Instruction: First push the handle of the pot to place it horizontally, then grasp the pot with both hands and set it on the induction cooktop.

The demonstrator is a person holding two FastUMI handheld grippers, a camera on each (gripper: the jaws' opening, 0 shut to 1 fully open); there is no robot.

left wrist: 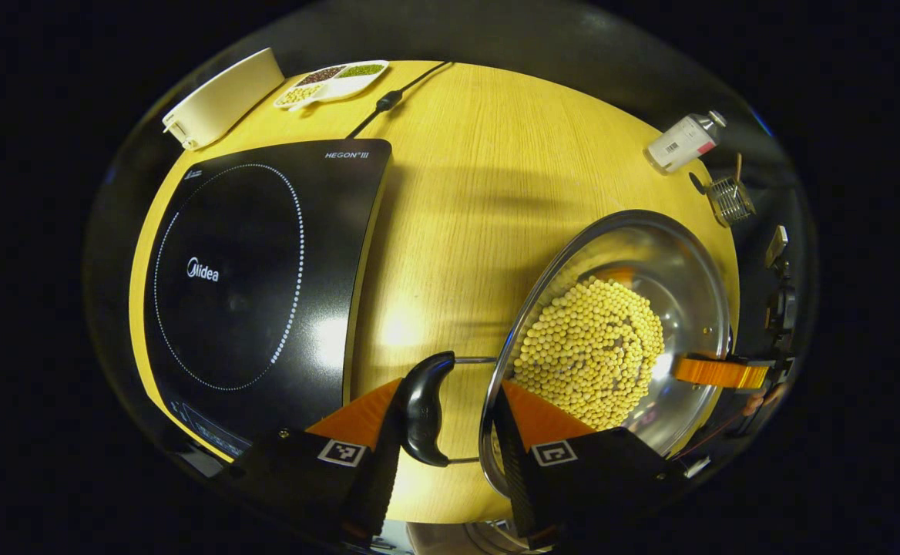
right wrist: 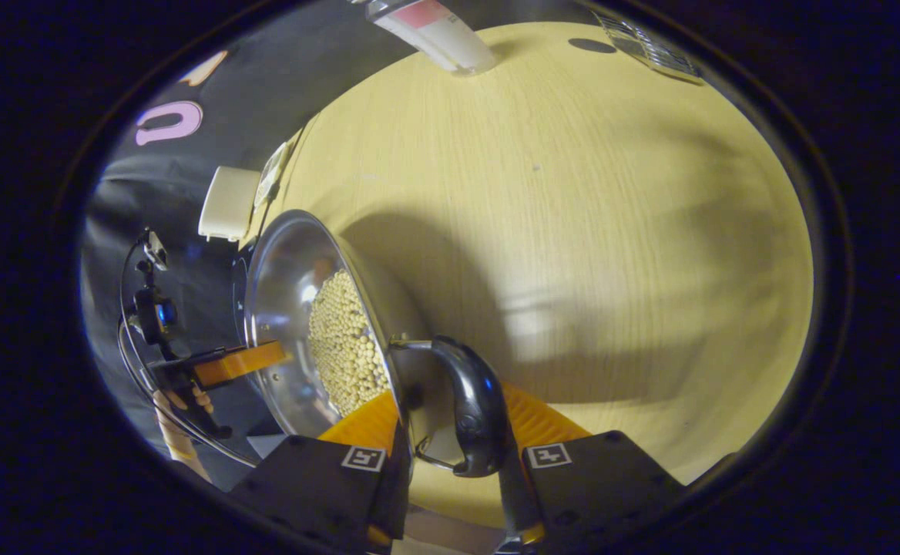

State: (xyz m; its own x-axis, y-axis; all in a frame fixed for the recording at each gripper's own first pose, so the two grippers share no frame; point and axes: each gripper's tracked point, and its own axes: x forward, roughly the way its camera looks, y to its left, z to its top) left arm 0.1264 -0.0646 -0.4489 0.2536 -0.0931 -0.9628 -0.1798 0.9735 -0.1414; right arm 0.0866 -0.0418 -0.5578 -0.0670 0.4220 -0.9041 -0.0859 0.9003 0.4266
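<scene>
A steel pot (left wrist: pixel 673 270) holding yellow beans (left wrist: pixel 589 347) is on the wooden table (left wrist: pixel 481 193), right of the black induction cooktop (left wrist: pixel 242 277). My left gripper (left wrist: pixel 450 385) straddles the near rim: one finger lies outside the black side handle (left wrist: pixel 423 408), the other inside the pot wall, both closed in on them. In the right gripper view, my right gripper (right wrist: pixel 450 397) clamps the opposite black handle (right wrist: pixel 477 408) and the pot (right wrist: pixel 280 293) wall the same way. Each view shows the other gripper's finger (left wrist: pixel 720 372) (right wrist: pixel 238 362) reaching over the far rim. I cannot tell whether the pot touches the table.
A white box (left wrist: pixel 223 96) and a divided dish of beans (left wrist: pixel 332 79) lie behind the cooktop, with its power cord (left wrist: pixel 388 100) running off the back. A bottle (left wrist: pixel 681 141) and a small wire basket (left wrist: pixel 730 199) sit beyond the pot. A hand (right wrist: pixel 180 416) holds the left gripper.
</scene>
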